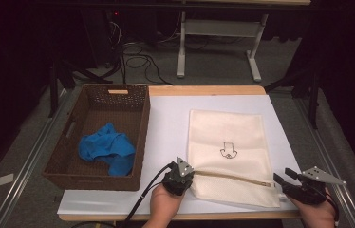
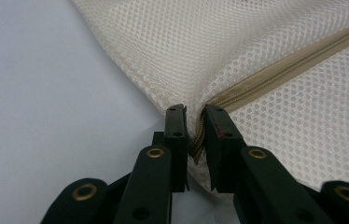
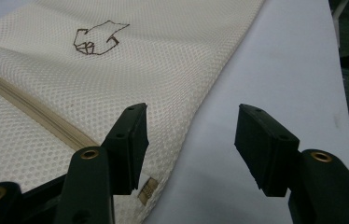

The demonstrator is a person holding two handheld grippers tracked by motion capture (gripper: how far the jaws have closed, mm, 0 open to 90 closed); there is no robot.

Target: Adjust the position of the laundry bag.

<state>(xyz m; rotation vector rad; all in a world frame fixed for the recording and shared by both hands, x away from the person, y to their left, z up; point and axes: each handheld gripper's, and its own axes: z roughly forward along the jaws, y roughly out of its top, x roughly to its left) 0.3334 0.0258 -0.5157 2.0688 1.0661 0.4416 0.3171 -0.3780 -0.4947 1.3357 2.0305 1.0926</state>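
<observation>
A cream mesh laundry bag (image 1: 230, 147) with a small brown emblem (image 1: 228, 151) lies flat on the white sheet. A tan zipper (image 1: 232, 178) runs across the bag close to its near edge. My left gripper (image 1: 181, 176) is shut on the zipper's left end, and its own view has the mesh (image 2: 275, 70) and zipper tape (image 2: 197, 135) pinched between the jaws. My right gripper (image 1: 280, 181) stands open at the bag's near right corner, just off the zipper's right end. In its own view, the right gripper (image 3: 189, 135) straddles the bag's edge (image 3: 200, 112) with nothing held.
A brown wicker basket (image 1: 98, 102) sits at the left of the table with a crumpled blue cloth (image 1: 107, 148) inside. The white sheet (image 1: 166, 128) covers the wooden tabletop. Cables and a table frame stand on the floor beyond.
</observation>
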